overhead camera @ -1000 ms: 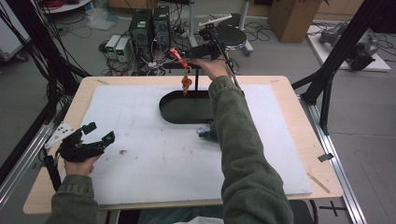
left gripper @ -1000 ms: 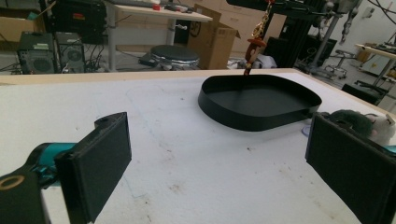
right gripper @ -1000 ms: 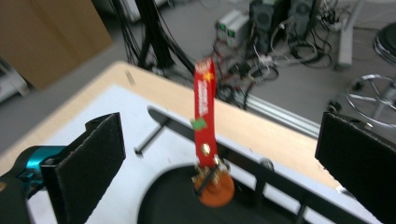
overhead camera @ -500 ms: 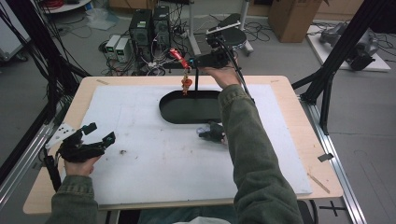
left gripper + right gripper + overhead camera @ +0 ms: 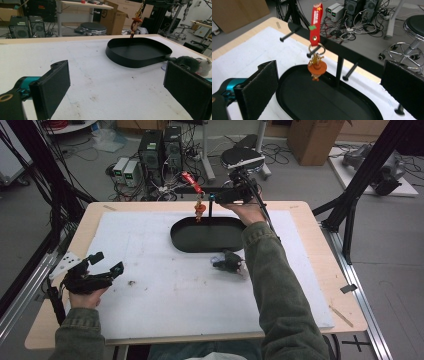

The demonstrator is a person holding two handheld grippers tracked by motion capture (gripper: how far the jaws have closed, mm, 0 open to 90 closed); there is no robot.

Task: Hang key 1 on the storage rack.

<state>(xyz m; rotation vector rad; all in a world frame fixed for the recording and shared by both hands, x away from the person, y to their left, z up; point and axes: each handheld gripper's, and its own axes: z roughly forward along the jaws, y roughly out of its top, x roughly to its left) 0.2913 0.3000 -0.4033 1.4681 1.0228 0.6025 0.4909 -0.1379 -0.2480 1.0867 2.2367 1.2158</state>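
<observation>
The work in hand appears to be hanging keychain items on the black peg rack [image 5: 342, 53] that rises from the oval black tray [image 5: 207, 235] in the upper middle of the high view. One item, a keychain [image 5: 317, 65] with a red strap and a small orange figure, already hangs from a peg over the tray's far edge; this step is judged complete. The right gripper [image 5: 231, 195] is held near the rack at the upper centre of the high view, and its own view shows both jaws spread wide with nothing between them, the keychain hanging free beyond them. The left gripper [image 5: 100, 271] rests low at the lower left of the high view, well apart from the tray, jaws likewise spread and empty. A small dark furry toy [image 5: 229, 263] lies on the white mat of the desk [image 5: 320, 227] just beside the tray's near edge, partly behind the right sleeve; it is judged the likely remaining item, not yet picked up. The right gripper view alone resolves the rack's several pegs and the keychain ring seated on one. The left gripper view alone shows the toy's grey and white fur [image 5: 193, 64] at the right of the frame, and the tray wall in side profile.
</observation>
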